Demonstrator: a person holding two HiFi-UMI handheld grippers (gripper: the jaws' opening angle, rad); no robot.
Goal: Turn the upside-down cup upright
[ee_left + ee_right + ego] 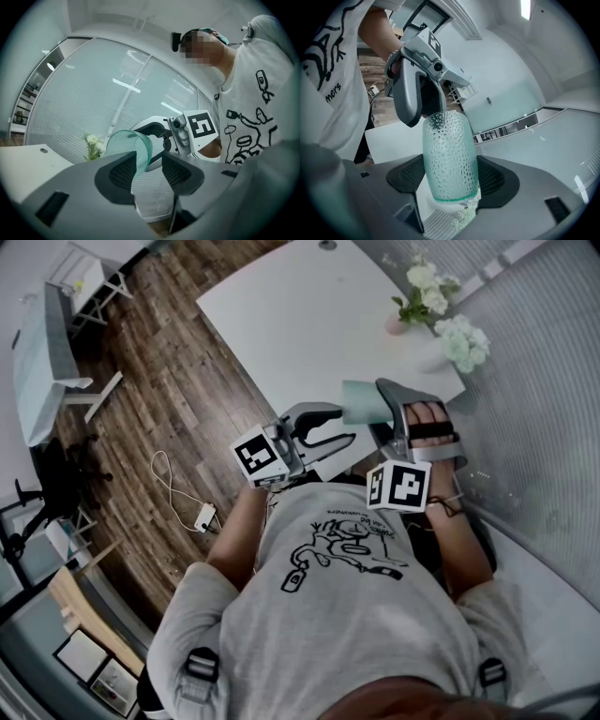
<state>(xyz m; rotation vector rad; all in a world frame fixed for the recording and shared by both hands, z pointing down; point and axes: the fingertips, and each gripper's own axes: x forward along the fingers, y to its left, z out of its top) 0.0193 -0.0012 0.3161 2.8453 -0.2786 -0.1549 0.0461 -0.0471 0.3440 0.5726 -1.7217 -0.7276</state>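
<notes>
The task is partway done (my reading of the pose). The dimpled green cup (450,154) is off the white bench (281,315) and held in the air over its near edge, lying roughly on its side, neither inverted nor upright. The right gripper (451,177) grasps it, both jaws pressed against its wall. The left gripper (149,174) points in from the left with jaws released, the cup's far end just at their tips. What is left is to finish the turn and set the cup down on its base.
</notes>
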